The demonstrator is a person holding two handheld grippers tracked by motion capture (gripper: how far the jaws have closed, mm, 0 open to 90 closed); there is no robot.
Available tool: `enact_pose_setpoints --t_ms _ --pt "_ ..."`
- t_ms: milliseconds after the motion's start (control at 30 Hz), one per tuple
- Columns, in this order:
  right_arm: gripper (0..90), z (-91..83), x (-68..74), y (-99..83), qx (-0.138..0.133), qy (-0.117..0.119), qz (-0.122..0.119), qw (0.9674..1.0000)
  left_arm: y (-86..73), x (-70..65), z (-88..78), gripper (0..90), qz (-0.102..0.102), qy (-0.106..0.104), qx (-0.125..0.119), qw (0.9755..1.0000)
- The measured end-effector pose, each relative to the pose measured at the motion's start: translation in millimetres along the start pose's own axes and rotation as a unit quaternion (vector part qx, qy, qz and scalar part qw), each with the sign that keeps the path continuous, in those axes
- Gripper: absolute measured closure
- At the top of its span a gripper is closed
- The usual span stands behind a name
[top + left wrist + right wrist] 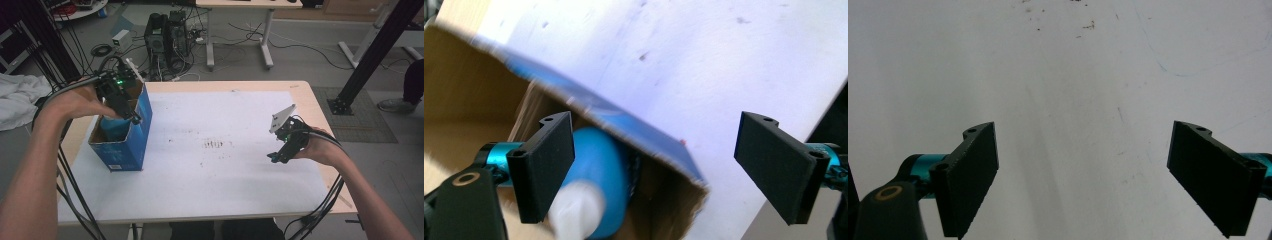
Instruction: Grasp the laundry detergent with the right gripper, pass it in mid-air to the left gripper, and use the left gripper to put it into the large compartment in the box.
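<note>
Jaws of L gripper (656,170) released above my open blue cardboard box (142,117) w/ blue white-capped bottle (596,165) inside; R gripper (1083,177) released, near-right.

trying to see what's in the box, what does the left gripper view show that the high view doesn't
Left gripper view: a blue bottle with a white cap lying inside the blue cardboard box, seen past the left tool, whose jaws stand wide apart with nothing between them.

High view: the right tool, open and low over the white table cover, and the floor with computer towers beyond the table.

Both: the box, open at the top, the left tool at its opening, and the white cover.
</note>
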State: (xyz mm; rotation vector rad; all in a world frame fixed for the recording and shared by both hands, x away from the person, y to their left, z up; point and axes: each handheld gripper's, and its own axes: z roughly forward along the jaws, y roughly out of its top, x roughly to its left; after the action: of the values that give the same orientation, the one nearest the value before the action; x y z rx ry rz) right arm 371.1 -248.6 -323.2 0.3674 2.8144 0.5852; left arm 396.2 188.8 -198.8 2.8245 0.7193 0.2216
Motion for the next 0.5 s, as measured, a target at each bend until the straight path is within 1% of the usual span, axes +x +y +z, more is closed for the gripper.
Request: enact_pose_setpoints --t_ms 33,67,100,133,167,200,233,267,333,367,400,433,500 --pt "12.3 -0.9 0.4 0.4 0.001 0.000 0.004 1.0000 3.6 -3.4 0.4 16.5 0.007 -0.001 -0.002 1.0000" --pt "12.3 -1.2 0.2 0.3 -0.001 0.000 0.003 1.0000 7.2 -6.7 1.2 16.5 0.013 -0.003 -0.003 0.9999" --pt "12.3 -1.9 0.4 0.5 0.000 0.000 0.005 1.0000 10.7 -9.4 1.7 16.5 0.025 -0.003 -0.001 0.9997" --pt "12.3 -2.7 0.2 0.5 -0.001 0.000 0.004 1.0000 13.9 -13.1 3.4 16.5 0.024 -0.004 -0.005 0.9997" --pt "12.3 -3.3 -0.2 0.4 -0.002 -0.002 0.000 1.0000 17.3 -14.4 3.6 16.5 0.039 -0.005 0.003 0.9992" --pt "12.3 -3.9 0.1 0.5 -0.003 -0.004 0.001 1.0000 20.4 -17.0 4.8 16.5 0.046 -0.006 0.005 0.9989" --pt "12.3 -4.5 0.1 0.5 -0.002 -0.004 0.001 1.0000 23.0 -21.0 7.4 16.5 0.041 -0.007 -0.001 0.9991" --pt "12.3 -5.0 -0.3 0.5 -0.002 -0.005 -0.001 1.0000 26.9 -23.2 7.7 16.5 0.057 -0.003 0.007 0.9983" --pt "12.3 -5.8 -0.6 0.2 -0.002 -0.005 0.001 1.0000 31.3 -28.6 10.3 16.5 0.055 -0.006 -0.002 0.9985" --pt "12.3 -6.1 -0.8 0.0 -0.004 -0.005 0.002 1.0000 34.2 -30.6 10.8 16.5 0.064 -0.006 0.001 0.9980" --pt "12.3 -6.9 -1.4 -0.2 -0.003 -0.004 0.001 1.0000 36.7 -34.5 12.9 16.5 0.058 -0.007 -0.008 0.9982" --pt "12.3 -7.0 -2.0 -0.2 -0.004 -0.006 0.000 1.0000 39.9 -35.6 12.5 16.5 0.074 -0.006 0.002 0.9972" --pt "12.3 -7.6 -2.5 -0.6 -0.004 -0.005 0.003 1.0000 45.0 -41.7 15.0 16.5 0.079 -0.006 -0.001 0.9968"
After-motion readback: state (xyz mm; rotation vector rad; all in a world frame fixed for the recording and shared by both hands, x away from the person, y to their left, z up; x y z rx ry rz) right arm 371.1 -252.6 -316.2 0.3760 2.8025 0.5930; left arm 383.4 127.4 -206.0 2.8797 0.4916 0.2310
